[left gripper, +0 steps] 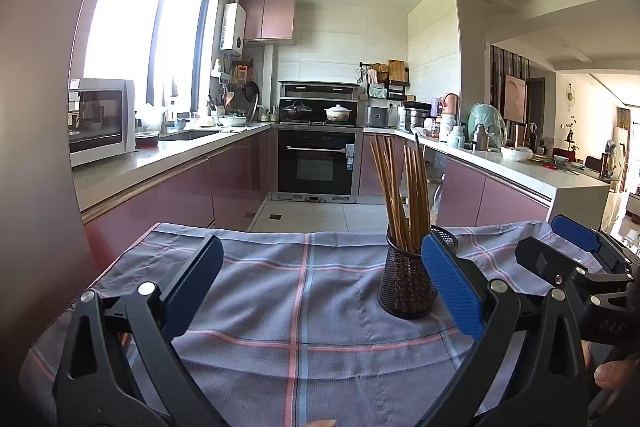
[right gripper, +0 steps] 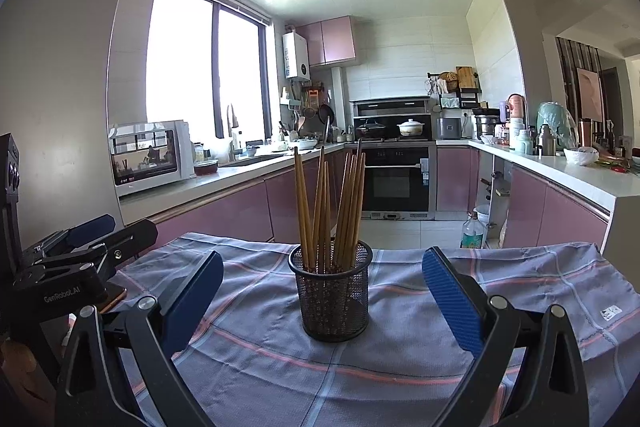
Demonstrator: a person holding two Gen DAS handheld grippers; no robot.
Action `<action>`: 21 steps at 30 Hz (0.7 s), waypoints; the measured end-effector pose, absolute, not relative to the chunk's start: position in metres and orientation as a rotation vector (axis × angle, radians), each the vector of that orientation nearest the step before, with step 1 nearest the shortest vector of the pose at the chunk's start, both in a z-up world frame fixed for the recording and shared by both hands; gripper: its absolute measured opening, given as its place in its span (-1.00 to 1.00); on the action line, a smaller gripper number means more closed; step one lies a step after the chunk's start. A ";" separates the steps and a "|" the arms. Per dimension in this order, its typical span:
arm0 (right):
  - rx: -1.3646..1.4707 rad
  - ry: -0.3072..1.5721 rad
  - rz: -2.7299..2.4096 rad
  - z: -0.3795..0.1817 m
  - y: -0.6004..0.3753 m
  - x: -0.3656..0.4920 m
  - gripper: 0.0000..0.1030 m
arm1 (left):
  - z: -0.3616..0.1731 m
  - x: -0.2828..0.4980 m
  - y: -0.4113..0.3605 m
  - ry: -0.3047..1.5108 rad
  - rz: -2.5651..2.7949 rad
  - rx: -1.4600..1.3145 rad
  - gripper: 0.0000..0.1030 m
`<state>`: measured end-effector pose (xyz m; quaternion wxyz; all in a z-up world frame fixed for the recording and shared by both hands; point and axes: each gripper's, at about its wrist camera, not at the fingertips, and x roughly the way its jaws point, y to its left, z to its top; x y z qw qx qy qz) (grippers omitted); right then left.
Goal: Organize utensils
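Observation:
A black mesh holder (right gripper: pixel 334 297) stands upright on the checked cloth, with several wooden chopsticks (right gripper: pixel 332 207) standing in it. My right gripper (right gripper: pixel 322 297) is open, its blue pads on either side of the holder and nearer the camera, touching nothing. In the left wrist view the same holder (left gripper: pixel 406 287) and chopsticks (left gripper: pixel 400 191) sit right of centre, partly behind my right-hand pad. My left gripper (left gripper: pixel 320 287) is open and empty over the cloth. The right gripper (left gripper: pixel 576 251) shows at the far right of that view, and the left gripper (right gripper: pixel 86 243) at the left edge of the right wrist view.
A grey-blue checked cloth (right gripper: pixel 520 291) covers the table. Beyond its far edge lie tiled floor and a pink-fronted kitchen with an oven (right gripper: pixel 396 179), a microwave (right gripper: pixel 150 155) on the left counter and a cluttered right counter (right gripper: pixel 560 163). A fingertip (left gripper: pixel 612 375) shows at lower right.

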<state>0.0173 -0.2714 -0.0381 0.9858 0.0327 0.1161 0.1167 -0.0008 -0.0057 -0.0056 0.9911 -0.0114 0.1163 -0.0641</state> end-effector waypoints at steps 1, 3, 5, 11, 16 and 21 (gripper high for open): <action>0.065 0.235 0.233 -0.038 -0.271 0.017 0.87 | -0.006 -0.001 -0.006 0.235 -0.131 -0.023 0.90; 0.073 0.237 0.236 -0.039 -0.273 0.017 0.87 | -0.006 -0.001 -0.006 0.235 -0.126 -0.023 0.90; 0.074 0.238 0.235 -0.040 -0.272 0.018 0.87 | -0.007 -0.001 -0.006 0.239 -0.129 -0.024 0.90; 0.074 0.245 0.238 -0.040 -0.272 0.019 0.87 | -0.008 0.001 -0.008 0.241 -0.127 -0.021 0.90; 0.078 0.242 0.238 -0.040 -0.273 0.018 0.87 | -0.008 0.002 -0.008 0.245 -0.132 -0.028 0.90; 0.080 0.249 0.239 -0.040 -0.273 0.020 0.87 | -0.010 0.003 -0.009 0.248 -0.134 -0.023 0.90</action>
